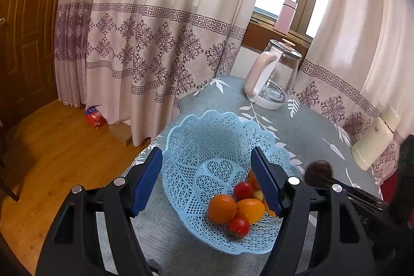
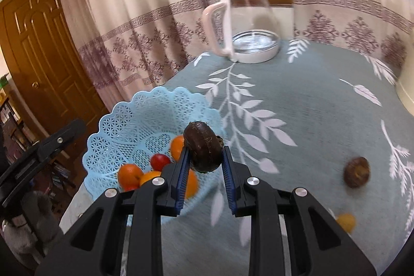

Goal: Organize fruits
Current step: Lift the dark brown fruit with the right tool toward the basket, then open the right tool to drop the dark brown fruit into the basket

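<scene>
A dark brown round fruit (image 2: 205,150) is clamped between the blue fingers (image 2: 182,181) of the right gripper (image 2: 204,159), held above the counter just beside the rim of the light blue lattice basket (image 2: 129,115). In the basket, oranges (image 1: 222,208) and small red fruits (image 1: 243,190) are gathered at one side. The left gripper (image 1: 207,180) is seen with fingers spread wide and empty, hovering over the basket. On the counter, a second brown fruit (image 2: 356,172) and a yellow fruit (image 2: 345,222) lie well apart from the basket. The counter is covered by a grey-green cloth with white leaf print (image 2: 297,100). A glass kettle with pink handle (image 1: 271,76) stands at the far edge. Behind it, cream curtains with purple patterned bands (image 1: 145,43), a window sill with a pink bottle (image 1: 286,16), a wooden door (image 2: 44,48) and wooden floor (image 1: 57,151) are noted.
</scene>
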The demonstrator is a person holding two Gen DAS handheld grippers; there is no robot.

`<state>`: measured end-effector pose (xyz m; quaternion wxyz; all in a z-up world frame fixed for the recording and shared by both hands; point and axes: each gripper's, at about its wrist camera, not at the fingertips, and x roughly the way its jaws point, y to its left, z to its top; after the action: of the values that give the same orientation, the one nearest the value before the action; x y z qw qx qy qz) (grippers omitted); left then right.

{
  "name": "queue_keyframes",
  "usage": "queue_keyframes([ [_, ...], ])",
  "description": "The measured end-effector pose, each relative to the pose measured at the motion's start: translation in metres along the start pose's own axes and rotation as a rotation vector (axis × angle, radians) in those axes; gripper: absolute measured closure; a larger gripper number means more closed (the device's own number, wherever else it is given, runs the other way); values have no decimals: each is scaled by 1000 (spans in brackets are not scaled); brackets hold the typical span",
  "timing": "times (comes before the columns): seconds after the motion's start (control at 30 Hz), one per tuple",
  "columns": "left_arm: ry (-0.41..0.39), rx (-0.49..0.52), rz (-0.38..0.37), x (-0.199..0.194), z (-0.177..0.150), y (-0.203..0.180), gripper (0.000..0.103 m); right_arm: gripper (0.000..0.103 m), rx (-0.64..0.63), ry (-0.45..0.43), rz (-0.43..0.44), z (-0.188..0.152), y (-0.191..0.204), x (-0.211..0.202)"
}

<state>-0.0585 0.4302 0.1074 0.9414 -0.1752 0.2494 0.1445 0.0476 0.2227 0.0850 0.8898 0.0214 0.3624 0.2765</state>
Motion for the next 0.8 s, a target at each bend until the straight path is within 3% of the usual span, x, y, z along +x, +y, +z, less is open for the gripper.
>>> queue_keyframes([
  [0.27, 1, -14, -10, -2, 2, 4, 31, 77, -1, 40, -12, 6, 10, 27],
  [0.8, 4, -3, -26, -3, 0, -3, 27, 76, 65, 6, -36, -6, -7, 8],
])
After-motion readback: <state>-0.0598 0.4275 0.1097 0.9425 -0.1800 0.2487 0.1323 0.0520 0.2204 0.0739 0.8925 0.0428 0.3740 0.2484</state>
